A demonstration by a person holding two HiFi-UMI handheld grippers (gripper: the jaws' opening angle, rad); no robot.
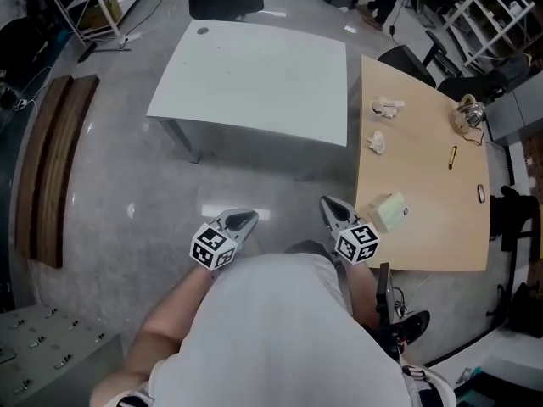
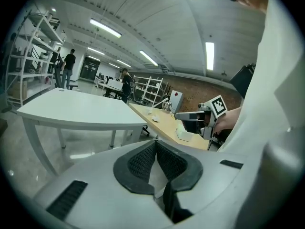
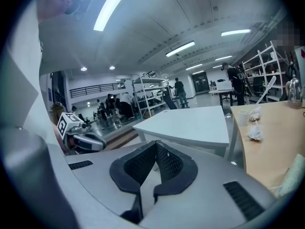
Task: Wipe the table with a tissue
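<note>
Close against my body, both tools hang over the floor. The left gripper [image 1: 244,219] and the right gripper [image 1: 331,206] each have their jaws pressed together with nothing between them. No tissue is in hand, so I judge the wiping not yet begun.

Just beyond the right gripper lies the wooden surface [image 1: 424,236], and at its near edge sits a pale pack [image 1: 389,211] that I take to be the tissue supply. My first worry is there: a reach with the jaws closed would nudge the pack instead of gripping it, and it lies close enough to the edge to go over onto the floor.

Farther along the same surface lie a crumpled tissue [image 1: 376,142] and, past it, a second crumpled tissue [image 1: 387,107], apart from each other. These are light and loose, so a fast approach could push one along the wood rather than catch it. A shallow pinch might take only a corner, and the wad would tear or drop mid-wipe.

To the right of them rests a pen [image 1: 452,157], and a broad sweep could send it rolling off.

Beyond all this, to the left, stands the white table [image 1: 254,75]. I cannot tell which of the two is meant, so I may wipe the wrong one.
</note>
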